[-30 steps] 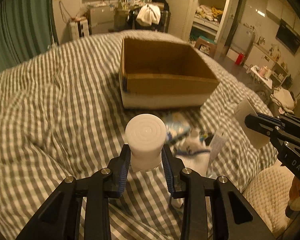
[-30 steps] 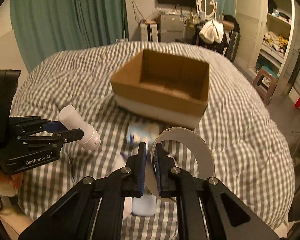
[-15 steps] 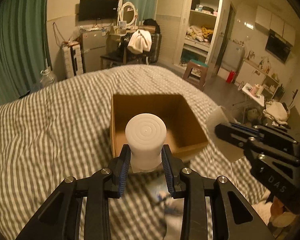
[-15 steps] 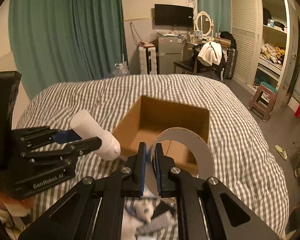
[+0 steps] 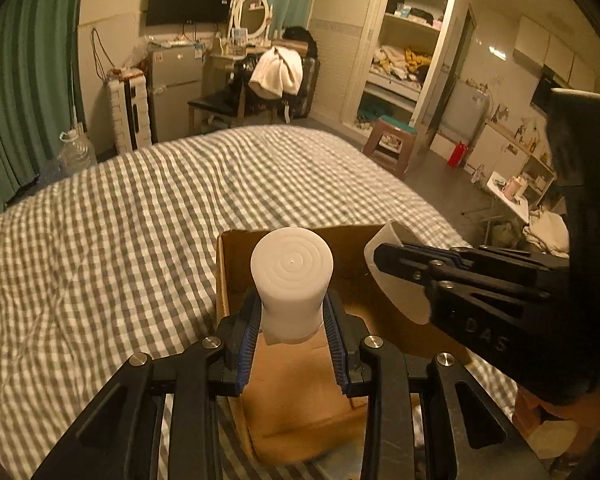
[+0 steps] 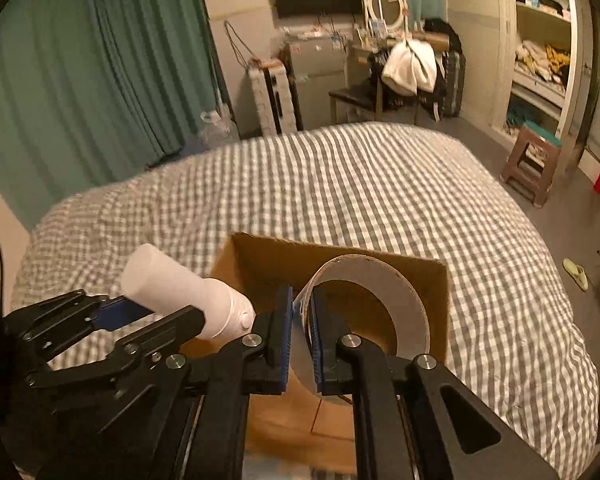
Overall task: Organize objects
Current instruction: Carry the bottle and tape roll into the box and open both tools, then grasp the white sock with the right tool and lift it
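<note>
My left gripper is shut on a white plastic bottle and holds it over the open cardboard box on the bed. In the right wrist view the bottle lies level, left of the box. My right gripper is shut on the wall of a white tape roll held over the box. The tape roll and right gripper show at the right of the left wrist view.
The box sits on a grey-and-white checked bedcover. Beyond the bed stand green curtains, a chair with clothes, a stool and open shelves.
Both grippers have moved forward and up from the loose items at the bed's near edge. They now hold the bottle and tape roll over the box opening.
</note>
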A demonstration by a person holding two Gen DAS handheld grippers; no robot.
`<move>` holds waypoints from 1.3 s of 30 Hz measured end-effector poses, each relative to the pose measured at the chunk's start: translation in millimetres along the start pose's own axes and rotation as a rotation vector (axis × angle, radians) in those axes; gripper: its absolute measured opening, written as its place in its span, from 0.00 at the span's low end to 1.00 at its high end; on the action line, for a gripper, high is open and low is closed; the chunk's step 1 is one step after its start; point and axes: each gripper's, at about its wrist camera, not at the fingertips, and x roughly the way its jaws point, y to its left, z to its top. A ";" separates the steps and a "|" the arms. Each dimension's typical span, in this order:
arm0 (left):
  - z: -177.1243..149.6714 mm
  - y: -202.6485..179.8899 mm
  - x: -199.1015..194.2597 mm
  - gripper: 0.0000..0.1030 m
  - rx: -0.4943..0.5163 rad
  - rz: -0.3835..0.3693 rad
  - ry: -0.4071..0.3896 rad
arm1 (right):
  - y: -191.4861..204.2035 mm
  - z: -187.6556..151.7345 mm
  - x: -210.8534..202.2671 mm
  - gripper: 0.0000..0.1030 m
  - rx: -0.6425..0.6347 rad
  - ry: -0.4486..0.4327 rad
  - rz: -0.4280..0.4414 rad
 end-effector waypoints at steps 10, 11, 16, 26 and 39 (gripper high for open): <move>-23.3 12.2 44.7 0.33 0.071 -0.063 0.017 | -15.2 -15.8 72.4 0.08 0.000 0.119 -0.056; -23.6 13.1 44.7 0.33 0.072 -0.074 0.019 | -16.2 -16.5 73.1 0.09 0.003 0.114 -0.061; -21.2 17.4 32.2 0.64 0.043 -0.122 0.015 | -15.8 -18.3 66.3 0.48 0.014 0.105 -0.075; -29.2 23.8 -27.0 0.81 0.003 -0.009 -0.027 | -17.3 -13.7 -12.7 0.70 0.016 0.003 -0.140; -97.1 36.8 -110.8 0.90 -0.030 0.157 -0.011 | 32.9 -80.8 -130.3 0.71 -0.083 -0.071 -0.206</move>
